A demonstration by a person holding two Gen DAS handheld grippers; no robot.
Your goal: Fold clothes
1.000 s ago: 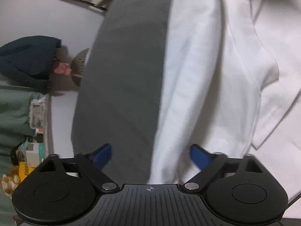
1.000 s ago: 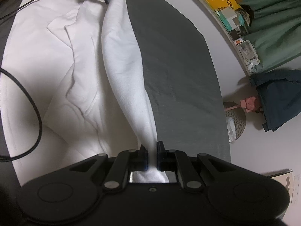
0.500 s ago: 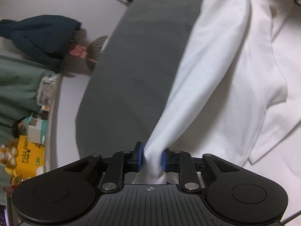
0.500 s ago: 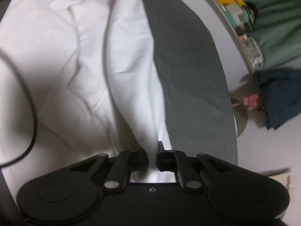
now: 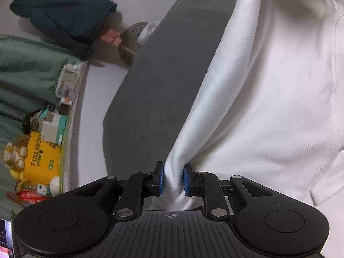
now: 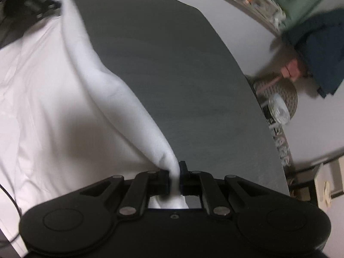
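White cotton shirt [image 5: 268, 99], just one, lies spread on the dark grey tabletop [image 5: 163, 81], its near edge lifted into a taut ridge between my two tools. My left hand-held gripper [image 5: 173, 179] pinches a bunched fold of that edge between blue pads; my right hand-held gripper [image 6: 175, 177] clamps the other end. Beyond the tabletop I see pale floor [image 5: 92, 99], one dark blue garment [image 5: 64, 19], one round woven basket [image 6: 279, 99] and a cluttered shelf with a yellow box [image 5: 42, 157].

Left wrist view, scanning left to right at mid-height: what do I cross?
Green curtain → shelf clutter → pale floor → grey mat → white shirt, pinched below by the left gripper.
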